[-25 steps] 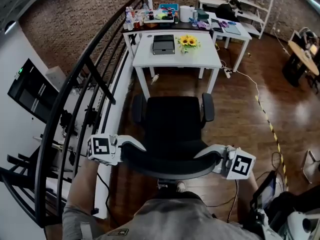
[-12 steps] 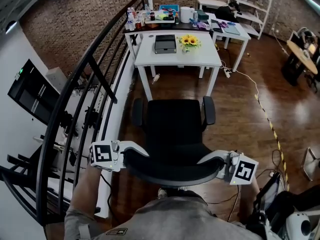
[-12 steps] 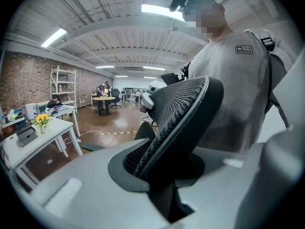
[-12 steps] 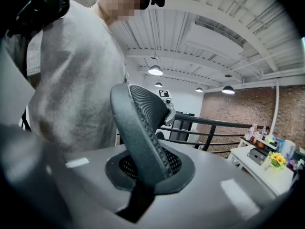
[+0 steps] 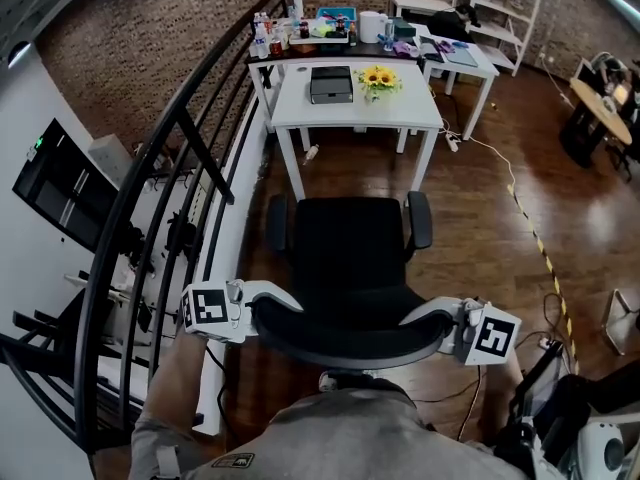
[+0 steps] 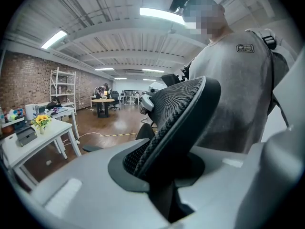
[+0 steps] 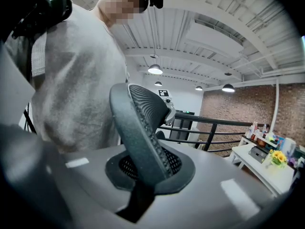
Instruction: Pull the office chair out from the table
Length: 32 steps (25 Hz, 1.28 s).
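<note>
Left gripper [image 5: 268, 300] and right gripper [image 5: 425, 316] apparently clamp the office chair [image 5: 345, 248].

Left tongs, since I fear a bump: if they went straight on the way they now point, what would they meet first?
The office chair's backrest. The left tongs are shut on its edge, so there is no gap to cross.

A red brick wall [image 5: 150, 28] closes the room's far end, white shelving [image 5: 505, 3] standing at its right. The floor [image 5: 480, 248] is dark glossy wood (a yellow-and-black striped line [image 5: 543, 258] crosses it), a black railing [image 5: 135, 183] curves along the left, and strip lights [image 6: 164, 14] glow overhead.
</note>
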Available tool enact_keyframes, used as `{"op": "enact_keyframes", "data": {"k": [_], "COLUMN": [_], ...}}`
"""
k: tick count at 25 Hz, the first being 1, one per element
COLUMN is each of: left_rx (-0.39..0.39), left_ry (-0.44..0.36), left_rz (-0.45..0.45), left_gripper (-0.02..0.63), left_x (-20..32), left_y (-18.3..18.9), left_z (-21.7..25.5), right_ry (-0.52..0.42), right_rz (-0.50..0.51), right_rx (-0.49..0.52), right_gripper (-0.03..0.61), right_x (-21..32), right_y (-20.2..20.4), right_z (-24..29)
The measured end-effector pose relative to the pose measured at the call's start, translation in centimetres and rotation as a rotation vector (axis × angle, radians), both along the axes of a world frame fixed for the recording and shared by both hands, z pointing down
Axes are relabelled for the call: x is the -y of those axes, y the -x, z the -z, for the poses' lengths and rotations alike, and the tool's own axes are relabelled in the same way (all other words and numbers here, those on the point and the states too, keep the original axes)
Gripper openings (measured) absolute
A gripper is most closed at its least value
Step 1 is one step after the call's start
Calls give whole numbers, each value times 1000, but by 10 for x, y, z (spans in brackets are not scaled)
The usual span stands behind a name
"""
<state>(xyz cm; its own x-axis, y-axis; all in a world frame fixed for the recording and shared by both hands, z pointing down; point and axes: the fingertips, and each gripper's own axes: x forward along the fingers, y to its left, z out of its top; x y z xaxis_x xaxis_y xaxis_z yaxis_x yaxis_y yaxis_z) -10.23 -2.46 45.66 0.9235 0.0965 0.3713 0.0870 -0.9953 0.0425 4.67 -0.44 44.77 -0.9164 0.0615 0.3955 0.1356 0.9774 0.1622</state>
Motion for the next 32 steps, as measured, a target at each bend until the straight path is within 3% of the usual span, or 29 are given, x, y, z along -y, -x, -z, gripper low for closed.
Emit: {"op": "enact_keyframes", "data": {"k": [4,7,10,14,19,25,28,32], "left_rx": [-13,-71,-140,-178,-203,-261,-305,-343], "left_ry": [-10,-25,-68,-114,-152,-213,-187,-165], "left_rz": [8,46,111,198,344,632,703,695], "left_gripper": [63,91,197,229,256,266,211,116], "left_x": [0,4,8,9,5,-6,-40,-96], "left_y": [1,2,9,25,44,83,82,46], "left_z": [4,14,24,30,27,26,21,18], "right_ry": [-4,-8,-32,-78,-93,-137,-135,-96], "right_rz": [-24,-90,-228,-431,-588,-679,-670,-605], "right_rx": [13,35,67,125,111,117,163,204], "right_gripper": [31,69,193,245,245,236,186,110], "right_x": [3,10,21,33,27,15,-11,-59], "right_y": [1,7,8,-11,-44,-63,-66,-65], "right_z": [4,7,13,26,18,10,9,6]}}
